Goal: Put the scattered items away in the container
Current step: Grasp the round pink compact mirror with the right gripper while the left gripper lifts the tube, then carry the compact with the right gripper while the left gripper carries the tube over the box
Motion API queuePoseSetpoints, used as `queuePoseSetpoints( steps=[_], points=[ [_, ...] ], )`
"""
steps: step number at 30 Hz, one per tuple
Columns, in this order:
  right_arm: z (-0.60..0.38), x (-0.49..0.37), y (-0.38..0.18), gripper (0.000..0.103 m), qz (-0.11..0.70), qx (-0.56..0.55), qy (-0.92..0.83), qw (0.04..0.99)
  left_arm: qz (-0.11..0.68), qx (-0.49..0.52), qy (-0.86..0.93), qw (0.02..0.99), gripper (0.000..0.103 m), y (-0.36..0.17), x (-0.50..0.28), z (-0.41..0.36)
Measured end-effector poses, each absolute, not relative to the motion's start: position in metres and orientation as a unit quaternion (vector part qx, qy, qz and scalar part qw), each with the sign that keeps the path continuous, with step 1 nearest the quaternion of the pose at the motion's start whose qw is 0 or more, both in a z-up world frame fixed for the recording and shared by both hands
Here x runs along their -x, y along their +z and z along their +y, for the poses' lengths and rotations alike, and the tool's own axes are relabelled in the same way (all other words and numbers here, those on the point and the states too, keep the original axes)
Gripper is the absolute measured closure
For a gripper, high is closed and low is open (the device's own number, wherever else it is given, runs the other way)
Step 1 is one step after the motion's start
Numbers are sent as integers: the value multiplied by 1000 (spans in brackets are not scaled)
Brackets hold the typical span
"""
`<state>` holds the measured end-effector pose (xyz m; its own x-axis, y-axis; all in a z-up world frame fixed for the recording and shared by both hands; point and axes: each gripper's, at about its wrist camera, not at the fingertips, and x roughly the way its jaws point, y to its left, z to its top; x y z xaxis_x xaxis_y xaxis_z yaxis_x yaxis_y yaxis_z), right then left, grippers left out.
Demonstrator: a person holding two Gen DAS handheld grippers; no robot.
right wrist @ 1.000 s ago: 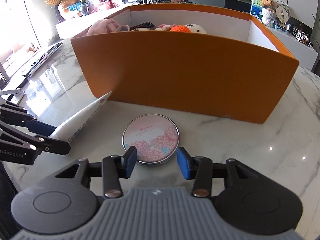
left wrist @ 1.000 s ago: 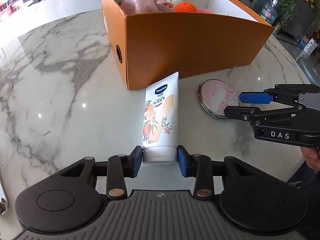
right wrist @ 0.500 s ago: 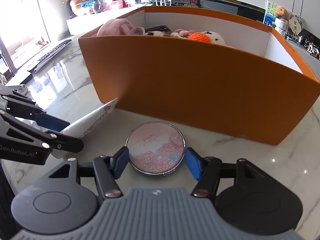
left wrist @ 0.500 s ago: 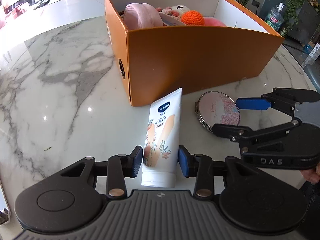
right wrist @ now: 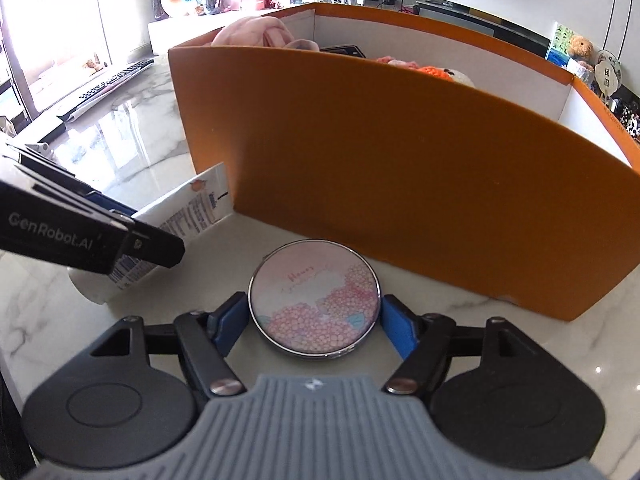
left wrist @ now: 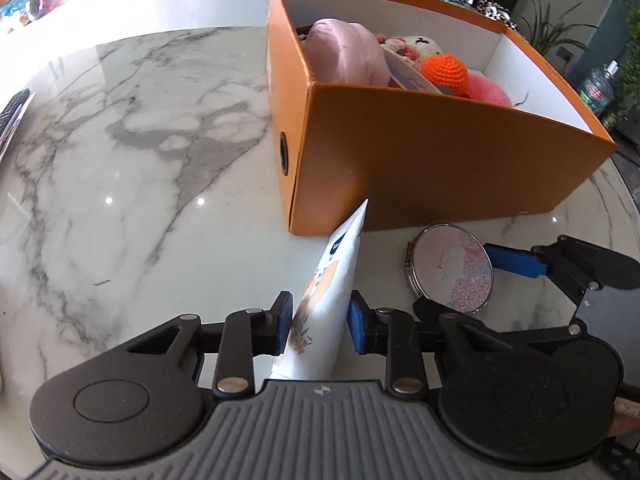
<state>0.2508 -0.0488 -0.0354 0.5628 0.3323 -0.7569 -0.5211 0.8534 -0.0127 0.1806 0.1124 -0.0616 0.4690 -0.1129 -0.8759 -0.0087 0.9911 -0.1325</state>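
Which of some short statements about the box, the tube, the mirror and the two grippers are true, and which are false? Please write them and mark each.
1. The lotion tube lies flat on the marble table. False: it is tilted on edge between the pads of the left gripper, whose jaws are closing.
2. The round compact mirror lies closed on the table. True.
3. The right gripper has lifted the mirror. False: its jaws are opening, one on each side of the mirror.
4. The orange box is empty. False: it holds soft toys, among them an orange crochet ball.
5. The mirror lies outside the box. True.
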Motion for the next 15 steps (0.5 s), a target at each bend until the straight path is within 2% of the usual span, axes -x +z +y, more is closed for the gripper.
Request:
queuePoseSetpoints(
  steps=[5,15],
  points=[
    [-51,-244,-36,30,397,120,244,876,508,76,-19,858,79,-60,-176,116],
    [-59,-235,-30,30,410,106,239,874,494,98,-19,864,79,-50,-164,119]
  ],
)
